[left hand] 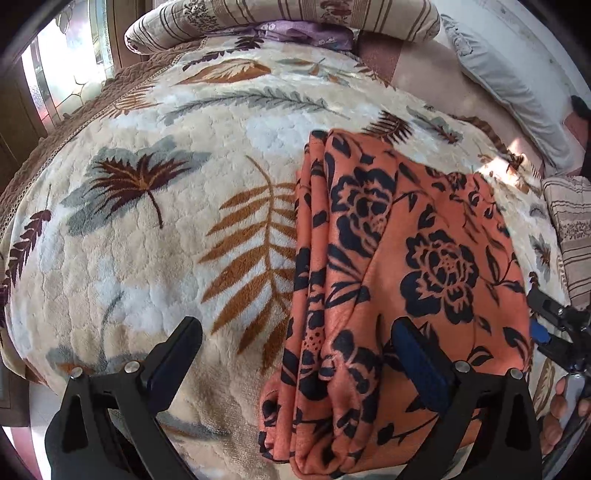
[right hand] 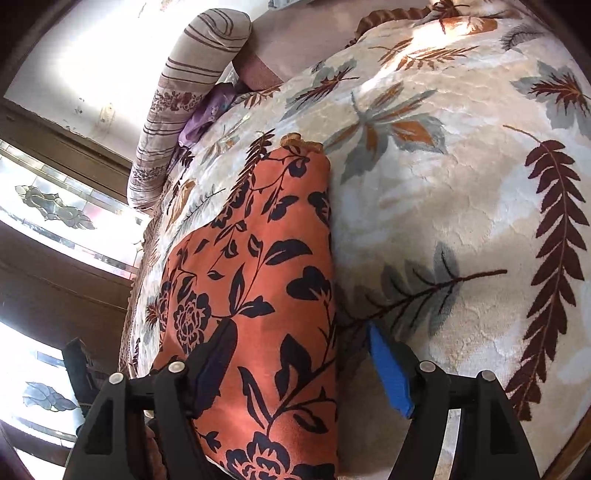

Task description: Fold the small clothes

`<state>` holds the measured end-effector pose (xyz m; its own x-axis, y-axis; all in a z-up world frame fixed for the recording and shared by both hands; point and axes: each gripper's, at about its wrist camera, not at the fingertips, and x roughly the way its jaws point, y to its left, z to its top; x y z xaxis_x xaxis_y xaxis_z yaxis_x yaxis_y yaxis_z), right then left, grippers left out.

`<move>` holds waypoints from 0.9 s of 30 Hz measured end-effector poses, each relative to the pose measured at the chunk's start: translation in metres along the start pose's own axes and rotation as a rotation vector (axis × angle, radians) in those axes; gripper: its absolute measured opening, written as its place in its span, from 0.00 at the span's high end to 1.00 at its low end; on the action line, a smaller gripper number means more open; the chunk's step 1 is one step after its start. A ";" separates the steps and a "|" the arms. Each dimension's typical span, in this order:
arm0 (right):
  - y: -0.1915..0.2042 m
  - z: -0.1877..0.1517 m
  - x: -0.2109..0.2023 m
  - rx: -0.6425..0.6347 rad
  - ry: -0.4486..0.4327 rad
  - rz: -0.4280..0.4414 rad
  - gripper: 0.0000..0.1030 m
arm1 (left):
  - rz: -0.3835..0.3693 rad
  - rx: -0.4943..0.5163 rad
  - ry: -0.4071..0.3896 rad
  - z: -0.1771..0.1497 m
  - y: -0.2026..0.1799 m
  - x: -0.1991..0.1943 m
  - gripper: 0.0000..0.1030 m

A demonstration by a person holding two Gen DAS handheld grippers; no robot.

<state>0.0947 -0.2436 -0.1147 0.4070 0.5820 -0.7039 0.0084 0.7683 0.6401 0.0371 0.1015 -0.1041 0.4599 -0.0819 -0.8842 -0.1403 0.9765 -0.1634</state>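
Note:
An orange garment with a black flower print (left hand: 399, 266) lies folded in a long stack on the leaf-patterned blanket (left hand: 155, 258). My left gripper (left hand: 295, 343) is open, straddling the garment's near left edge, its right finger over the cloth. The garment also shows in the right wrist view (right hand: 266, 288). My right gripper (right hand: 299, 343) is open above the garment's near end, its left finger over the cloth, its blue-padded right finger (right hand: 388, 373) over the blanket. The right gripper also shows at the right edge of the left wrist view (left hand: 554, 325).
Striped pillows (left hand: 295, 18) and a purple cloth (left hand: 306, 33) lie at the far end of the bed. A grey pillow (left hand: 509, 92) lies along the wall. A window with patterned glass (right hand: 55, 206) is beside the bed. The blanket (right hand: 461, 203) spreads wide around the garment.

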 end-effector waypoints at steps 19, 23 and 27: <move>0.008 0.009 0.041 -0.008 0.066 0.010 0.27 | -0.017 0.014 0.041 0.016 0.001 0.036 0.00; 0.011 0.007 0.042 -0.014 0.066 0.001 0.27 | -0.017 0.015 0.040 0.017 0.000 0.036 0.00; 0.019 0.006 0.045 -0.038 0.074 0.000 0.26 | -0.021 0.019 0.040 0.017 -0.001 0.036 0.00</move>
<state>0.1188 -0.2046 -0.1324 0.3384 0.5990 -0.7257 -0.0268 0.7770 0.6289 0.0685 0.1012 -0.1284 0.4274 -0.1102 -0.8973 -0.1144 0.9780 -0.1746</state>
